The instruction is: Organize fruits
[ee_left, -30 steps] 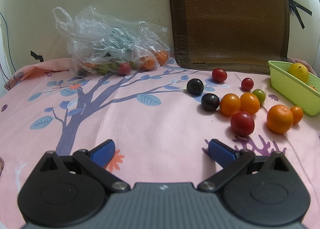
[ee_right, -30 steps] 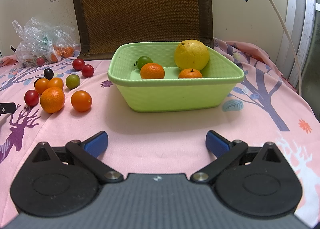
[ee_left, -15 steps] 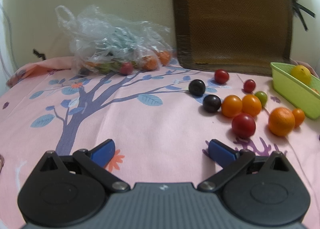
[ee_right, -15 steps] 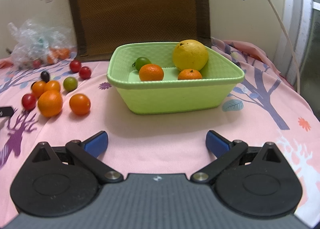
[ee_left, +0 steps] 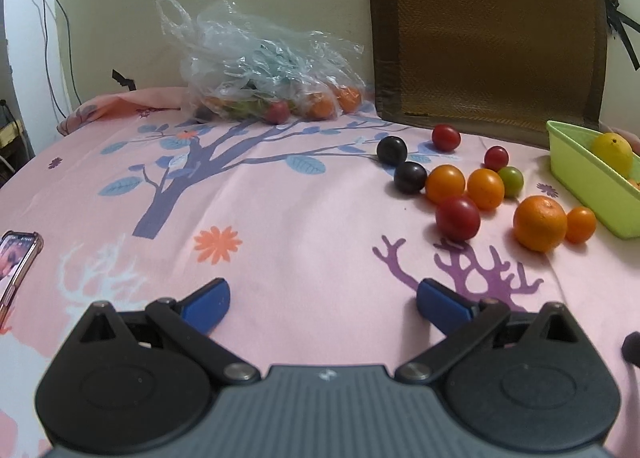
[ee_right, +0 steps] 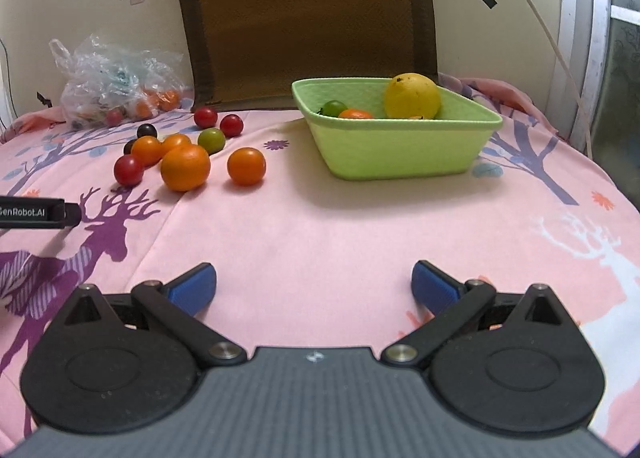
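Note:
A green basket sits on the pink cloth and holds a yellow citrus, a green tomato and small oranges. Loose fruit lies left of it: a big orange, a smaller orange, a red tomato and several more behind. In the left wrist view the same cluster lies ahead to the right, with the red tomato and big orange nearest. My left gripper is open over bare cloth. Well short of the basket, my right gripper is also open and empty.
A clear plastic bag with more fruit rests at the back left against the wall. A brown woven chair back stands behind the basket. A phone lies at the left edge. The left gripper's black finger shows at the left.
Both grippers pulled back from the fruit and basket and rose a little. The right view turned left, so the basket sits further right. Jaws stayed open.

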